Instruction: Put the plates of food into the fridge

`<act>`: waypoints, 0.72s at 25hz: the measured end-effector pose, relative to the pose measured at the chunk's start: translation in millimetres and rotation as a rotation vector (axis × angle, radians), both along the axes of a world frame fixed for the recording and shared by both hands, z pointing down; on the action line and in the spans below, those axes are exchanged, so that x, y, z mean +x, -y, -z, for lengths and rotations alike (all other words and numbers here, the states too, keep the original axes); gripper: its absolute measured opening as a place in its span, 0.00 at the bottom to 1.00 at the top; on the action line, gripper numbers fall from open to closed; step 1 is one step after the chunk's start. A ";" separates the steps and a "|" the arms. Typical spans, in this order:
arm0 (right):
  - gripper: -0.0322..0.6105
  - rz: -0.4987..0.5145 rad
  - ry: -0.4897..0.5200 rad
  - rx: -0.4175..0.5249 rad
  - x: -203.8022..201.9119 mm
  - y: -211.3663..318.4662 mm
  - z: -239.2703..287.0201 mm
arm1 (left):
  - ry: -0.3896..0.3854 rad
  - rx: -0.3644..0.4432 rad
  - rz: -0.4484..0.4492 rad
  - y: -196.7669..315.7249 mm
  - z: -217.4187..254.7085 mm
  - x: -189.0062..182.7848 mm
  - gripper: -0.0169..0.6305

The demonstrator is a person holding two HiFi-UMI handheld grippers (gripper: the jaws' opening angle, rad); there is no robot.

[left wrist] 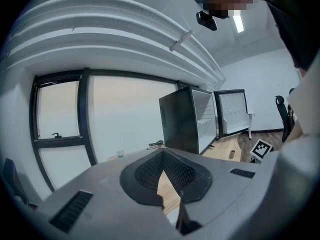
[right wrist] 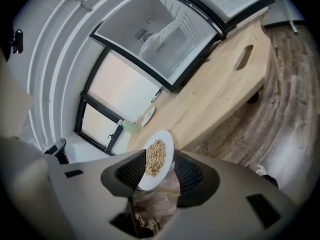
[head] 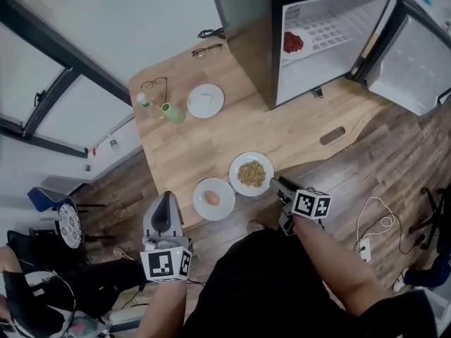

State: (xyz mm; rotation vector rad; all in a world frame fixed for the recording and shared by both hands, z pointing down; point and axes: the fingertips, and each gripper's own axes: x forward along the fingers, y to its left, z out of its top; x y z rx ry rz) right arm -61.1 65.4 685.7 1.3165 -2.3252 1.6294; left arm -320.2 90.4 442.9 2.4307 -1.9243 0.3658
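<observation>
Table (head: 204, 143): light wood, carrying three plates.
Fridge (head: 243, 34): at the table's far end, door swung open, with a plate of red food (head: 293, 43) on its shelf.
Left gripper (head: 164, 203): jaws together, nothing between them, at the table's near edge.
Right gripper (head: 277, 184): jaws apart, set astride the rim of the grain plate (head: 251, 173).
Grain plate: flat on the table's near edge, just beside the egg plate (head: 213, 198).
Third plate (head: 205, 101): white food, farther back.

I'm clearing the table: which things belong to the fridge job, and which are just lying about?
Job: fridge, grain plate, egg plate, white-food plate, red-food plate inside.
Lying about: glasses, second glasses, green container, cable.
</observation>
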 end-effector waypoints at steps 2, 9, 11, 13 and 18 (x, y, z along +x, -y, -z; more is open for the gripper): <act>0.32 -0.026 0.022 -0.025 -1.4 0.7 -8.0 | 0.005 -0.012 0.001 -3.3 -3.9 -1.5 0.03; 0.32 -0.064 0.069 -0.084 -7.0 4.7 -32.8 | 0.034 -0.025 0.010 -6.9 0.2 -7.7 0.03; 0.32 -0.071 0.090 -0.103 -10.1 5.2 -38.7 | 0.044 -0.024 0.018 -6.3 2.2 -11.7 0.03; 0.32 -0.086 0.118 -0.118 -12.9 7.1 -43.0 | 0.051 -0.024 0.026 -5.5 2.9 -15.2 0.03; 0.25 -0.112 0.218 -0.164 -18.7 8.1 -44.1 | 0.061 -0.024 0.031 -2.4 2.4 -14.3 0.03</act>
